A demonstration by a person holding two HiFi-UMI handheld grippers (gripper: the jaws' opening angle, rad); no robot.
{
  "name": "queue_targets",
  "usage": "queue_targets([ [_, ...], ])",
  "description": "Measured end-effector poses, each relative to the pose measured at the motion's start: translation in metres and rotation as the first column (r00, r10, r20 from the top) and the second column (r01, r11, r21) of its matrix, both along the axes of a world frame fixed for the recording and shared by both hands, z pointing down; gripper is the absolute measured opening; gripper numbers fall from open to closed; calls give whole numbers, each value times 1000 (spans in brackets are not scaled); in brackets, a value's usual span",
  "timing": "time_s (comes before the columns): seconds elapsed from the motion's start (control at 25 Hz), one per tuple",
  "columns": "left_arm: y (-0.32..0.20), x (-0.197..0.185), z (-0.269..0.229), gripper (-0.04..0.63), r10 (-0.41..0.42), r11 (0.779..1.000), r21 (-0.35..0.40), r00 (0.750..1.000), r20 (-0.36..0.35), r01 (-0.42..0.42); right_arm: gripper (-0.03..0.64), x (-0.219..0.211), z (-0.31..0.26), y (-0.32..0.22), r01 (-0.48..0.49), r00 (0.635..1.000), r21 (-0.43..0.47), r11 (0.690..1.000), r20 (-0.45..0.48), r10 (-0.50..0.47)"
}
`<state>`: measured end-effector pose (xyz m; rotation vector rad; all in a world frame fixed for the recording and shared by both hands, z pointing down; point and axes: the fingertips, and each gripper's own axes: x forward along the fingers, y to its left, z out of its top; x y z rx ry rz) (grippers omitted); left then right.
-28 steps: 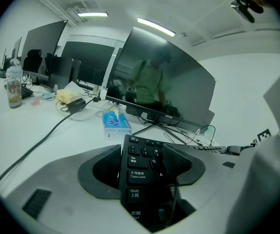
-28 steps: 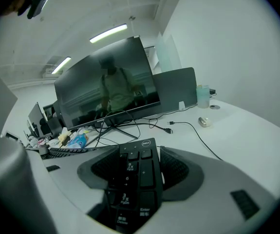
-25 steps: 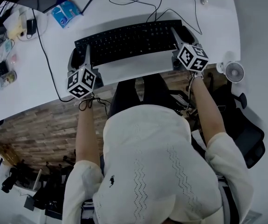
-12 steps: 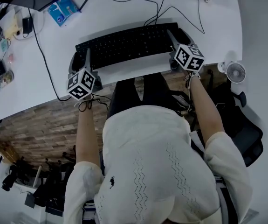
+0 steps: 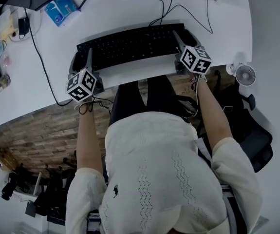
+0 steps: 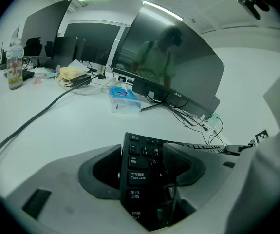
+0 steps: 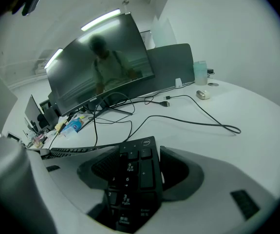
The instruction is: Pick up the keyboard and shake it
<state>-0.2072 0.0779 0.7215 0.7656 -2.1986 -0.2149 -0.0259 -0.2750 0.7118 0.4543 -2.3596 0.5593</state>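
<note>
A black keyboard (image 5: 130, 44) lies crosswise near the front edge of the white desk (image 5: 28, 89). My left gripper (image 5: 81, 61) is shut on its left end, and in the left gripper view the jaws of that gripper (image 6: 147, 167) clamp the Tab and Shift key rows of the keyboard (image 6: 142, 179). My right gripper (image 5: 185, 38) is shut on the right end. The right gripper view shows the number pad of the keyboard (image 7: 132, 179) pinched between the jaws of that gripper (image 7: 135, 172). Whether the keyboard is off the desk I cannot tell.
Loose black cables (image 5: 164, 6) trail behind the keyboard. A blue tissue packet (image 5: 59, 8) lies at the back left, with clutter along the left edge. A small white fan (image 5: 245, 74) hangs off the desk's right side. A dark monitor (image 6: 178, 67) stands behind.
Both grippers and the keyboard have shifted a little away from the person, and the left marker cube has moved slightly left. Both grips are unchanged.
</note>
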Motion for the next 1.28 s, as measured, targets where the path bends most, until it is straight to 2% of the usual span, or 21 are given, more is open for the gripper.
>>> queue_targets([
  [0.6,-6,-5,12,265,27,1000,-8,1000,11,-27,245,2,13,-2,-8,1000,-6,1000,11,8],
  [1.28,-2,4,19,265,20,999,-24,1000,-12,-20,250,2,19,-2,15,999,-9,1000,29,-15],
])
